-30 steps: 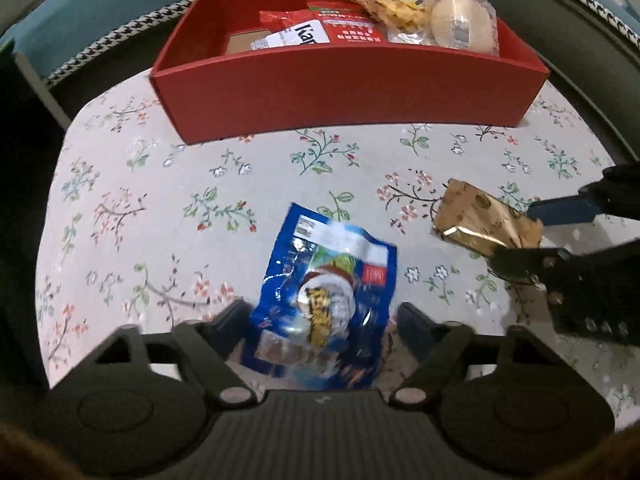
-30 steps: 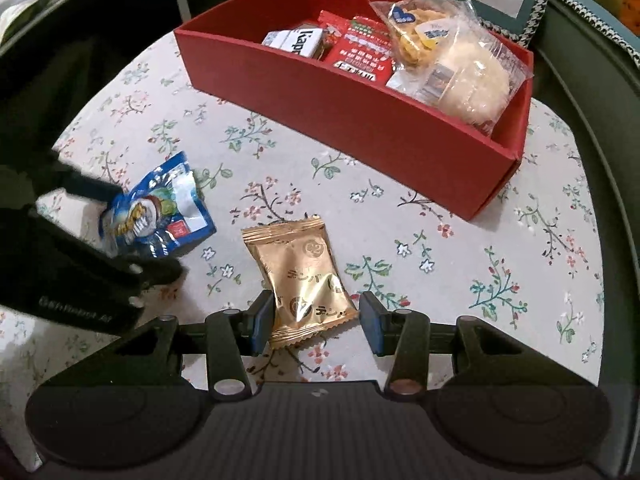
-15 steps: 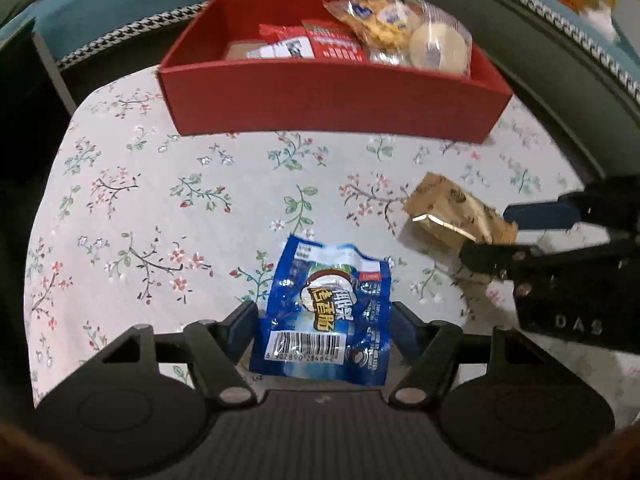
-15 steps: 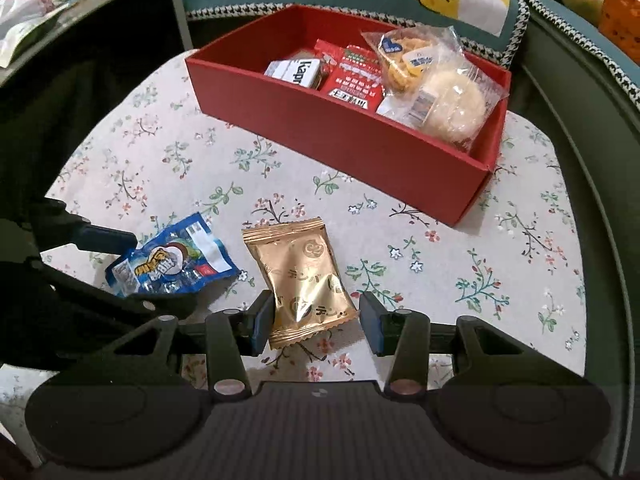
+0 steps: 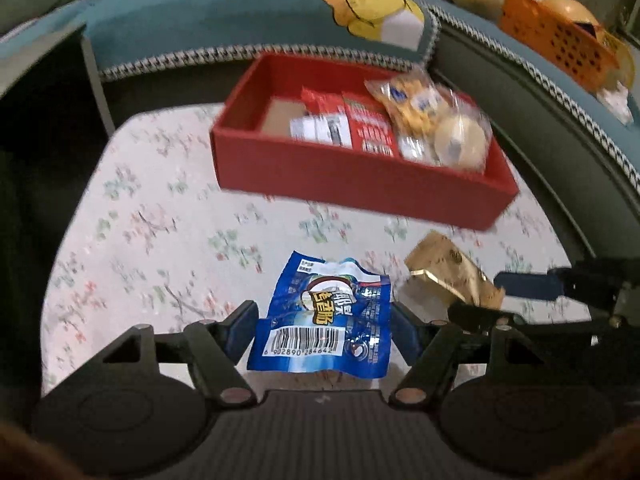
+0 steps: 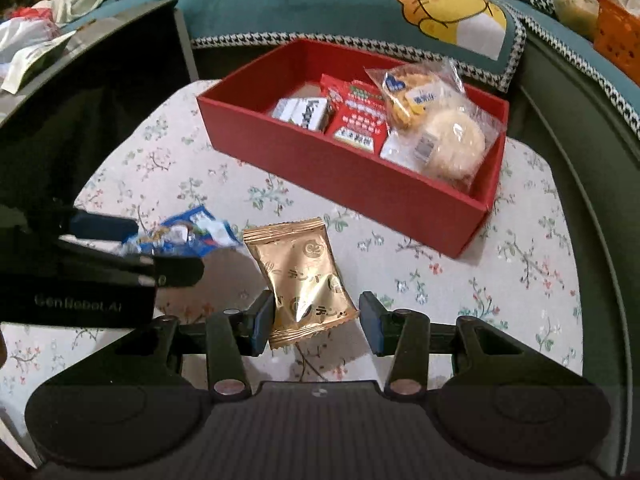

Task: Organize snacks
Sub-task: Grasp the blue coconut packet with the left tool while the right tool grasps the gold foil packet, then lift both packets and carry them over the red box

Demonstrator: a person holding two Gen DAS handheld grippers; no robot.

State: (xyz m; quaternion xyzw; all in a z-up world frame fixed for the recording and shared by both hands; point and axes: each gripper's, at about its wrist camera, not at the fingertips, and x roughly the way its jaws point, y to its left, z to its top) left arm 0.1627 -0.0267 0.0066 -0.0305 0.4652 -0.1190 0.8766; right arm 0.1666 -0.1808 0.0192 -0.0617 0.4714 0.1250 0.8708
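My left gripper (image 5: 324, 322) is shut on a blue snack packet (image 5: 324, 316) and holds it lifted above the floral tablecloth. It shows in the right wrist view (image 6: 188, 236) at the left, pinched by the left gripper (image 6: 132, 244). My right gripper (image 6: 316, 320) is shut on a gold snack packet (image 6: 304, 276), also raised; it shows in the left wrist view (image 5: 452, 276) held by the right gripper (image 5: 492, 296). A red box (image 6: 340, 184) at the back holds several snacks: a white bar, red packets and two clear bags of pastries.
The floral tablecloth (image 6: 520, 264) covers a small round table. A teal cushion with a yellow bear (image 6: 452, 12) lies behind the box. An orange basket (image 5: 560, 44) stands at the far right. A dark panel (image 6: 80, 92) stands to the left.
Both grippers have risen from the table with their packets; the blue and gold packets now hang off the cloth. The red box looks farther away and lower.
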